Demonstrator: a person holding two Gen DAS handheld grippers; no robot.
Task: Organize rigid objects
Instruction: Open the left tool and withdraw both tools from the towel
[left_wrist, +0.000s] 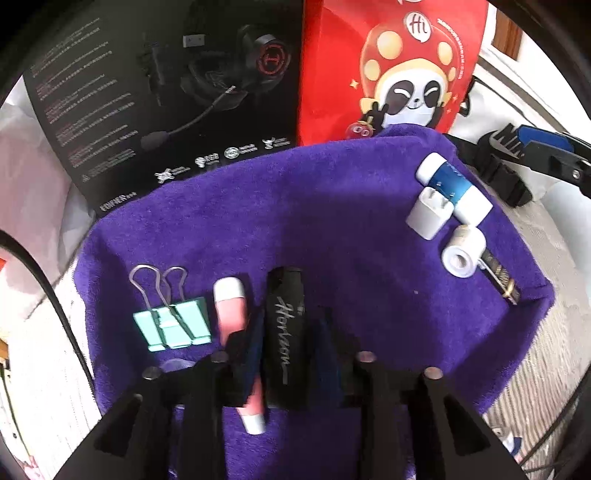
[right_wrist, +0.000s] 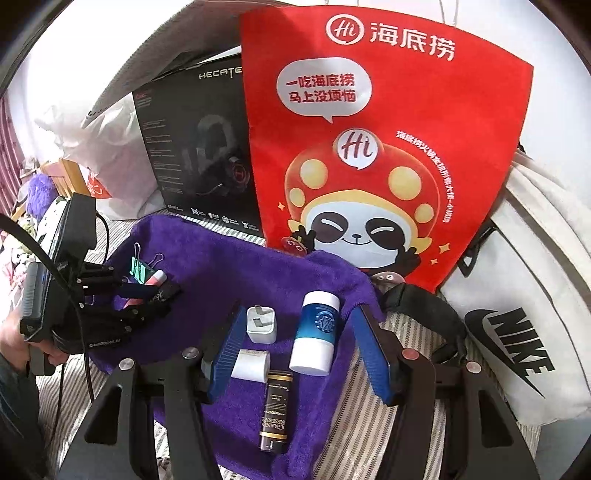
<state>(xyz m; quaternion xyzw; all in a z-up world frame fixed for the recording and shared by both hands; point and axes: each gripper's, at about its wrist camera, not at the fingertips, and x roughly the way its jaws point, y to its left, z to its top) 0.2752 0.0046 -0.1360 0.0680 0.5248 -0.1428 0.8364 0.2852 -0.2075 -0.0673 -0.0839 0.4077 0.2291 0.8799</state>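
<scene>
A purple towel (left_wrist: 314, 221) lies on the bed and carries the objects. My left gripper (left_wrist: 286, 332) is shut on a black tube lettered "Horizon" (left_wrist: 286, 332), low over the towel's left part. A pink tube with white caps (left_wrist: 232, 314) and a teal binder clip (left_wrist: 171, 325) lie just left of it. My right gripper (right_wrist: 299, 339) is open above the towel's right part, its blue fingers (right_wrist: 227, 354) either side of a white charger plug (right_wrist: 261, 325), a small white roll (right_wrist: 251, 365), a blue-and-white bottle (right_wrist: 316, 332) and a dark "Grand Reserve" tube (right_wrist: 275, 413).
A black headset box (right_wrist: 199, 147) and a red panda bag (right_wrist: 369, 147) stand behind the towel. A white Nike bag (right_wrist: 517, 332) with black straps lies to the right. Striped bedding (right_wrist: 369, 424) surrounds the towel. A cable (left_wrist: 55, 295) runs along the left.
</scene>
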